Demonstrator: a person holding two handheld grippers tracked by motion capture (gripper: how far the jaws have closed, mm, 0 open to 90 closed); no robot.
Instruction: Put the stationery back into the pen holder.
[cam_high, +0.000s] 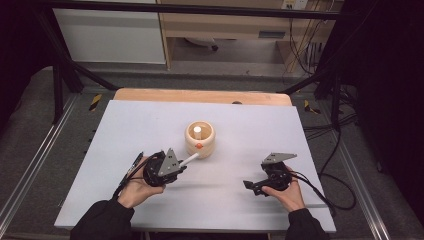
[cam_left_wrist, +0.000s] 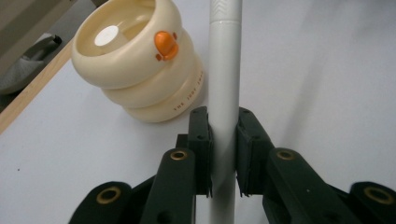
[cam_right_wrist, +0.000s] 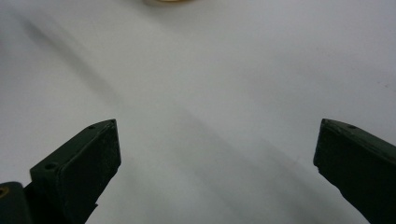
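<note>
A cream, ring-stacked holder with an orange beak stands at the middle of the white board, with a white stick upright inside it. My left gripper is just to the holder's lower left, shut on a white pen. The pen's far end points toward the holder's base. To the right, near the front of the board, my right gripper hangs low over bare surface. Its jaws stand wide open and hold nothing.
The white board lies on a wooden table whose edge shows at the back. Black frame bars cross behind, and cables trail off the right side. The person's sleeves come in at the bottom.
</note>
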